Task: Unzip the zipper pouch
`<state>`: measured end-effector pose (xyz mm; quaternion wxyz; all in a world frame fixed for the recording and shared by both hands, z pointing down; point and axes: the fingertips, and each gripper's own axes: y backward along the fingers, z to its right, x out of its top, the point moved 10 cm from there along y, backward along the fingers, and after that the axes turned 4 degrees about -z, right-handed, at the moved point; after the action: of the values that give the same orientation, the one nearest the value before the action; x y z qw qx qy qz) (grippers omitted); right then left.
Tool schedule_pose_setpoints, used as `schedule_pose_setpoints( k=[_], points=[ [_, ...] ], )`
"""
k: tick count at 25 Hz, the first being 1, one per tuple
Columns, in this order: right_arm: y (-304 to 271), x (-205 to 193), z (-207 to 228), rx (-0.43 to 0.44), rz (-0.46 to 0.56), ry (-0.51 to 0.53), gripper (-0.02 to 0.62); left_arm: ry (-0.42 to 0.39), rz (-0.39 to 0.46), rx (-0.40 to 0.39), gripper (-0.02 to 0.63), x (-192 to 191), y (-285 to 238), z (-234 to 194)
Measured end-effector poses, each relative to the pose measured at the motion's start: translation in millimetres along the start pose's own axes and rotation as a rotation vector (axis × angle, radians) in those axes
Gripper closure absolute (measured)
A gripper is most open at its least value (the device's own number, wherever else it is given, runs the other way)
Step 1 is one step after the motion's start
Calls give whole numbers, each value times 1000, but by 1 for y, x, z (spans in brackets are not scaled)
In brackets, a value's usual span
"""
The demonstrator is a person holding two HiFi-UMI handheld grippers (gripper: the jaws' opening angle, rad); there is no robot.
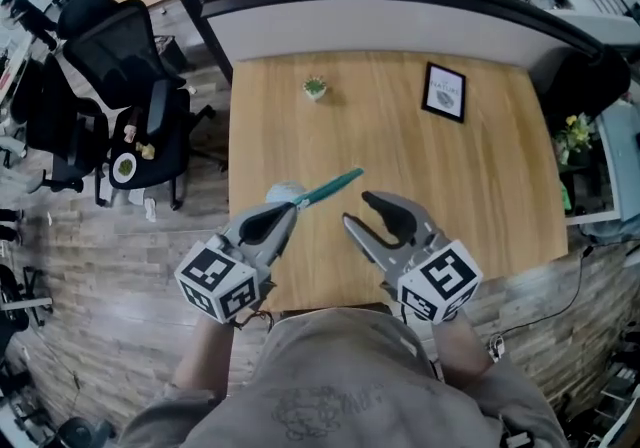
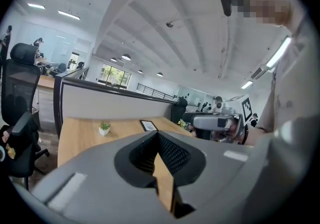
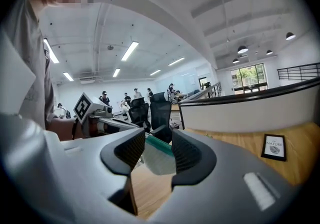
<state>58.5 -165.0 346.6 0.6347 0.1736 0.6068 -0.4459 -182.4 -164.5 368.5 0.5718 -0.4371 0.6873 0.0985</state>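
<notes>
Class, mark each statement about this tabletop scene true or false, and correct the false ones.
1. The left gripper has its jaws together. True.
2. The right gripper is clamped on the zipper pouch. False: its jaws stand apart and do not press on anything.
3. A small potted plant stands on the wooden table. True.
4. In the head view, the picture frame is to the left of the plant. False: it is to the right of it.
5. The pouch's zipper strip is red. False: it is teal.
</notes>
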Motion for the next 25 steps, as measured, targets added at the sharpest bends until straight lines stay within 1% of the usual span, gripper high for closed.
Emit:
schedule_pose_setpoints(
  k=[4,7,9,13,15,18,19,22,25],
  points=[
    [0,7,-10,67,-25,82,419,-1,22,-2,607,9,12,9],
    [-5,13,-22,145,-64,161,419,-13,12,-16,607,13,15,14],
    [-10,18,-31,186,-103,234,420,-20,2,-24,607,14,14,18],
    [-22,24,-37,219,-142,390,423,-33,-16,-46,607,15,11,26],
    [-25,26,-36,242,-157,459,437,-44,-25,-61,607,16,9,30],
    [-25,28,-33,284,-217,578,465,-57,-37,-84,607,17,5,35],
    [-24,28,-33,292,-238,612,465,-58,-39,-90,607,16,4,37],
    [-24,28,-35,294,-261,677,465,-62,-48,-105,607,16,1,41],
    [-26,28,-37,302,-269,696,474,-65,-58,-112,607,16,-2,42]
  ],
)
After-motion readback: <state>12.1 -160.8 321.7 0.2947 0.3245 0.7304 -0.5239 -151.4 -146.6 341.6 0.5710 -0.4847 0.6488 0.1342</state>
